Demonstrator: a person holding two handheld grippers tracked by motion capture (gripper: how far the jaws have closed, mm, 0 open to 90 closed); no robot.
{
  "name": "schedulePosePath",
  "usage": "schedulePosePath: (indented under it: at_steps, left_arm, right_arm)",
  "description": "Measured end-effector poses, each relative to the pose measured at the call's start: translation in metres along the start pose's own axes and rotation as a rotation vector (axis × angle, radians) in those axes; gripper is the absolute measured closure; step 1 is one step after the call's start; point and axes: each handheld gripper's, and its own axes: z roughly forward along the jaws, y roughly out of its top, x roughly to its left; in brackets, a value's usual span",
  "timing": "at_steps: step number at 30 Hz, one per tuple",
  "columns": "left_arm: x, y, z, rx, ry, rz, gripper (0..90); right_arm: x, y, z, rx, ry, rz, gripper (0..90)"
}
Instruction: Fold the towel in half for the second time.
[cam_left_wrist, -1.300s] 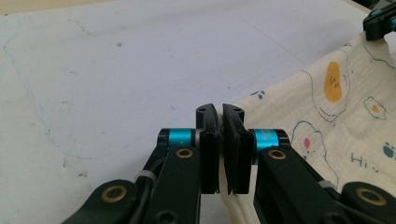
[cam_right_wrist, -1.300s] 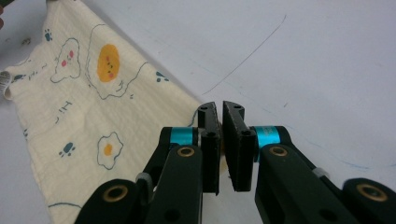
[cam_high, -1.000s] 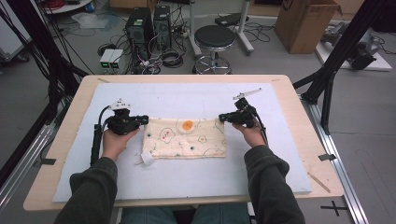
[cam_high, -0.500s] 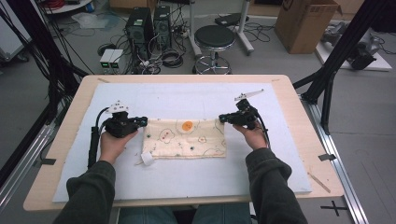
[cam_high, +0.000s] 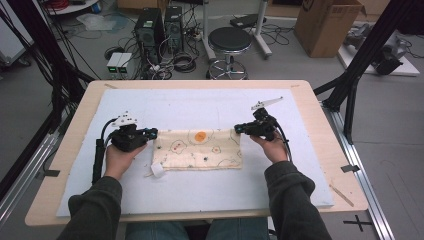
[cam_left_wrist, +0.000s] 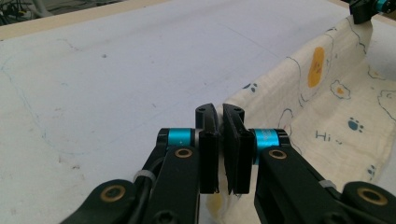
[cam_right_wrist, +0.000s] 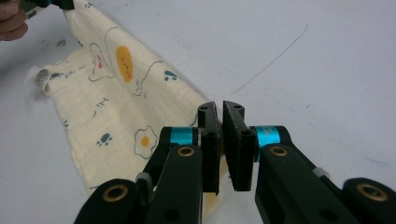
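A wooden table (cam_high: 320, 115) bears a white mat (cam_high: 200, 107) under a printed cloth (cam_high: 200, 150).

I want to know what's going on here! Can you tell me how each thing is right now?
Cloth: folded, its far edge pinched at both corners.
Left gripper: shut on the cloth's corner.
Right gripper: shut on the other corner.
White tag: sticking out at the cloth's near-left corner.

the cloth (cam_high: 199, 149) now lies a little narrower between the left gripper (cam_high: 150, 133) and right gripper (cam_high: 239, 129), whose tips sit slightly closer together than a second ago.
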Motion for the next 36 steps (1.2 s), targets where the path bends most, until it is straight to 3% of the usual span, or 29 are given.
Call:
schedulePosePath:
  at_steps: [4,14,28,36]
  left_arm:
    - [-0.004,0.0,-0.002,0.01,-0.001,0.022,84.5]
    - [-0.009,-0.014,-0.004,0.003,-0.016,0.019,84.1]
    - [-0.019,-0.026,-0.015,0.013,-0.037,0.072,83.2]
    - [-0.028,-0.029,-0.017,0.052,-0.048,0.124,82.4]
  right_arm:
    - [0.002,-0.001,-0.002,0.003,0.008,-0.004,85.3]
    - [0.004,-0.018,0.002,-0.003,0.031,0.003,85.2]
    - [0.015,-0.034,-0.004,-0.021,0.072,-0.013,85.2]
    - [0.023,-0.045,-0.008,-0.016,0.09,-0.034,85.2]
